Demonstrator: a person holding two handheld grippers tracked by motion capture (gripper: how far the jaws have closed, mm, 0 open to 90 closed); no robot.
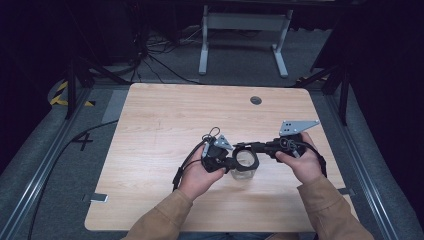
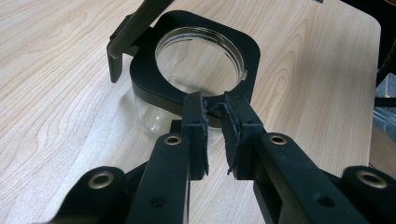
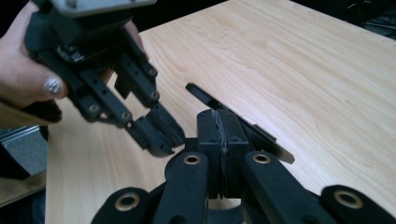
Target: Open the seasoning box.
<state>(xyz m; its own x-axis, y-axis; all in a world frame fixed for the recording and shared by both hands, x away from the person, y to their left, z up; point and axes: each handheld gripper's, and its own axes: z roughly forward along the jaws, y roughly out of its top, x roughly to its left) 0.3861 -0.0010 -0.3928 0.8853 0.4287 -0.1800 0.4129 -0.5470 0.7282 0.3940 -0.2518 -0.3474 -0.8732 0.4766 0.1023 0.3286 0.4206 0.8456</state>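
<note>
While both tongs meet over the jar (image 1: 244,165) | left gripper (image 2: 215,122) nips its black collar (image 2: 144,77) | right gripper (image 3: 219,128) shut on collar tab (image 3: 205,98).

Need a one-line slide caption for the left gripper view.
Left gripper jaws close on the black collar atop a clear glass jar on the wooden table.

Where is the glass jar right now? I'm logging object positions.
In the high view the glass jar stands on the table near its front edge, right of centre, between the left gripper and right gripper, ringed by a black collar.
</note>
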